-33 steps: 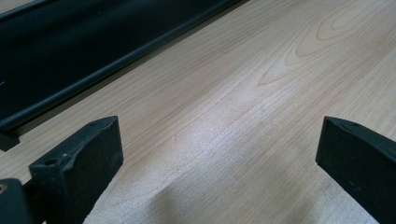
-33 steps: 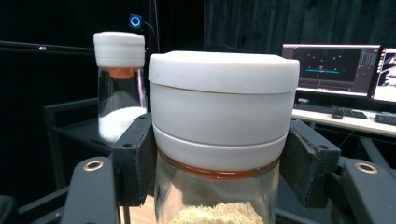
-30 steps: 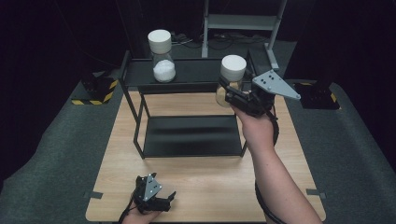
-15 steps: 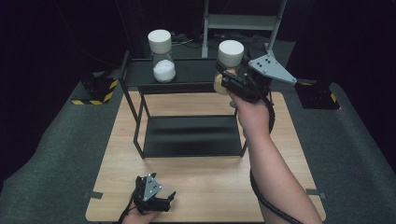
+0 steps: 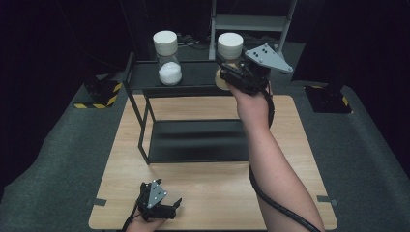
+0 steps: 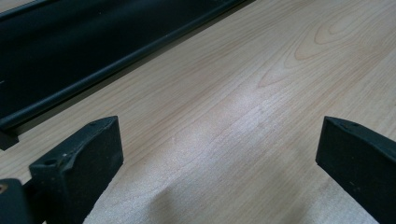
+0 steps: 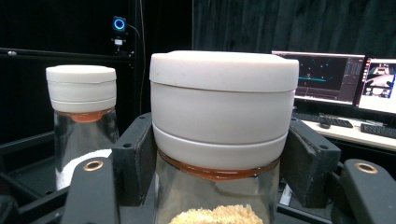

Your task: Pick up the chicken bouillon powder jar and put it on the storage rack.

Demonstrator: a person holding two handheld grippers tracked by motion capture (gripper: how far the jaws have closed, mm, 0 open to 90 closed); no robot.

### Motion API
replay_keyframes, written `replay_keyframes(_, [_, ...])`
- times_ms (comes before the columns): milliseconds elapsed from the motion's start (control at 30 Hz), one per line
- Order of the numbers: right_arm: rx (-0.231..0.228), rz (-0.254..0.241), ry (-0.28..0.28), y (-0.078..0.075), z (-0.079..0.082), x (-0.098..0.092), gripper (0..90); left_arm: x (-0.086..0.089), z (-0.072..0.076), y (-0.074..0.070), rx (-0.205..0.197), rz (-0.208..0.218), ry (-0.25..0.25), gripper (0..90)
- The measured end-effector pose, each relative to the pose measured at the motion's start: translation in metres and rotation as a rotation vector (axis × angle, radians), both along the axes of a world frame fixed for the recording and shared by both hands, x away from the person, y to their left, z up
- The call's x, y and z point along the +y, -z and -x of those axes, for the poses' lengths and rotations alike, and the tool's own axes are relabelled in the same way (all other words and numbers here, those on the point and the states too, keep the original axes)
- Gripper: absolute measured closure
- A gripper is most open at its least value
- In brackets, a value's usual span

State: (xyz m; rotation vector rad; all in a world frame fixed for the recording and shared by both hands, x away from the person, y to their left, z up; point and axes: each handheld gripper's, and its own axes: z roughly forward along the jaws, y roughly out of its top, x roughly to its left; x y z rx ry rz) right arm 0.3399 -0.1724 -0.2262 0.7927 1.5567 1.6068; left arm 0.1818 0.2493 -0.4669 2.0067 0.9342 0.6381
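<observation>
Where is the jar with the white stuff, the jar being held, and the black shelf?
jar with white powder (image 5: pixel 169 72), high view, on its glass body where the powder lies.
held jar (image 7: pixel 224 100), right gripper view, on the side of its white lid.
black shelf (image 5: pixel 193 140), high view, on its bare lower board.

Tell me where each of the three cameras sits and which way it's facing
High view: above the person's side, looking forward and down on the table and black rack; both forearms and grippers show.
Left gripper view: rides the left gripper, low over the wood, facing the rack's base; its two jaws stand apart.
Right gripper view: rides the right gripper, level, facing monitors; jaws clamp the tan-filled jar.
Shared: high and right gripper views both show the white-powder jar on the rack.
</observation>
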Motion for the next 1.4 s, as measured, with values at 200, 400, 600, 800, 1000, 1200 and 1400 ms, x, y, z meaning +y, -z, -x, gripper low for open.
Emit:
replay_keyframes(200, [0.01, 0.01, 0.008, 0.0, -0.009, 0.01, 34.4, 0.001, 0.0, 0.0, -0.001, 0.006, 0.0, 1.1])
replay_keyframes(400, [0.004, 0.014, 0.02, 0.0, -0.019, 0.018, 34.3, 0.002, 0.0, 0.0, 0.003, 0.014, 0.0, 1.1])
replay_keyframes(600, [0.011, 0.011, 0.03, 0.0, -0.025, 0.022, 34.3, 0.003, 0.0, 0.001, 0.003, 0.02, -0.003, 1.1])
replay_keyframes(800, [0.015, 0.016, 0.043, 0.0, -0.031, 0.024, 34.3, 0.004, 0.0, 0.001, 0.005, 0.024, -0.004, 1.1])
replay_keyframes(1000, [0.022, 0.007, 0.049, 0.001, -0.034, 0.024, 34.3, 0.004, 0.0, 0.001, 0.004, 0.027, -0.006, 1.1])
replay_keyframes(1200, [0.031, 0.006, 0.046, 0.004, -0.036, 0.022, 34.3, 0.004, 0.0, 0.001, 0.005, 0.026, -0.006, 1.1])
replay_keyframes(1400, [0.033, 0.0, 0.045, 0.007, -0.036, 0.021, 34.3, 0.004, 0.001, 0.001, 0.003, 0.025, -0.006, 1.1])
